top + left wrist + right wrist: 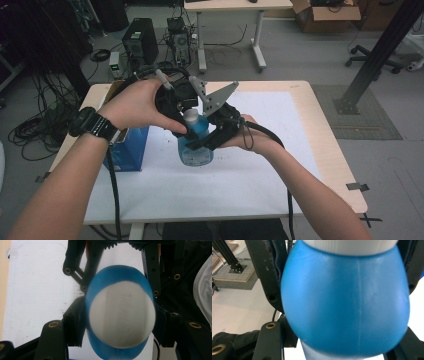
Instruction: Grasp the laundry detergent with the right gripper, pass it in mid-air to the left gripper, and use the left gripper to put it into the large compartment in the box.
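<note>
High view shows a person's two hands meeting over the middle of a white-topped table [260, 190], each holding a black gripper against a blue bottle [196, 145] with a white cap [190, 116]; the bottle stands upright on or just above the tabletop, and a blue box [129, 150] stands just left of it. The left gripper [181, 117] comes in at the cap from the left, and the right gripper [207, 140] presses on the bottle's body from the right. Left gripper view looks straight down on the round white cap [122, 315], with the blue shoulder ringing it; this gripper's own black jaws sit tight against the cap on either side, closed onto it. Right gripper view has the blue bottle [344, 302] bulging large between its jaws, which flank it at both sides and appear to clamp the body below the ribbed white cap [349, 246]
</note>
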The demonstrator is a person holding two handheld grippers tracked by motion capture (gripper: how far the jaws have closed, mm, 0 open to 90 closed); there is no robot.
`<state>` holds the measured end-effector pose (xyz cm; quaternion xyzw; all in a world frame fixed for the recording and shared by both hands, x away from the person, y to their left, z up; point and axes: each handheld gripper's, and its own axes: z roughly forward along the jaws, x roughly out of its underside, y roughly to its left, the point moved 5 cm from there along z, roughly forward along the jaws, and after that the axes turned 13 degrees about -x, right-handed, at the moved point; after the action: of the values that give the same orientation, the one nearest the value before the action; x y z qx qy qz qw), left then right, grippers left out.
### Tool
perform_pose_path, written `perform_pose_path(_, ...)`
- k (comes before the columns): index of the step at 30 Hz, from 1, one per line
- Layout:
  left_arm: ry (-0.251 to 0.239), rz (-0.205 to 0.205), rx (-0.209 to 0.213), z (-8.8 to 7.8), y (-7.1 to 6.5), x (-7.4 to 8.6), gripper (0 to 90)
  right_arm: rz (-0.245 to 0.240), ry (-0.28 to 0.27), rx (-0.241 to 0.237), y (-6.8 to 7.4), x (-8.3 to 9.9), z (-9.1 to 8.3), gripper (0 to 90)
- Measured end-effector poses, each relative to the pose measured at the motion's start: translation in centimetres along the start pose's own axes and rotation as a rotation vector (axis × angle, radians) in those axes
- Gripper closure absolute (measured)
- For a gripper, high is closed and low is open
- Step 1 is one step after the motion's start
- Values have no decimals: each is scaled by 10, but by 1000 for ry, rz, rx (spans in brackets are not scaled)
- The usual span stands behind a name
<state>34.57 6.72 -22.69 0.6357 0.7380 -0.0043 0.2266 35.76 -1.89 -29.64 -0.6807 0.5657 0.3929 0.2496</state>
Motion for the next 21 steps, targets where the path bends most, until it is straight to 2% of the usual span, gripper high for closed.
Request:
perform_pose_path(10, 13, -25, 14, -4, 2, -3, 379, 7, -29, -16, 0, -1, -2, 409)
perform_pose_path(13, 27, -61, 4, -7, 6, -2, 380, 6, -29, -10, 1, 0, -3, 290)
perform_pose_path(17, 51, -110, -37, -14, 14, 1, 380, 56, -8, 6, -2, 8, -2, 146)
perform_pose_path(21, 92, -183, -93, -24, 24, 5, 380, 93, 25, 35, -4, 17, -10, 76)
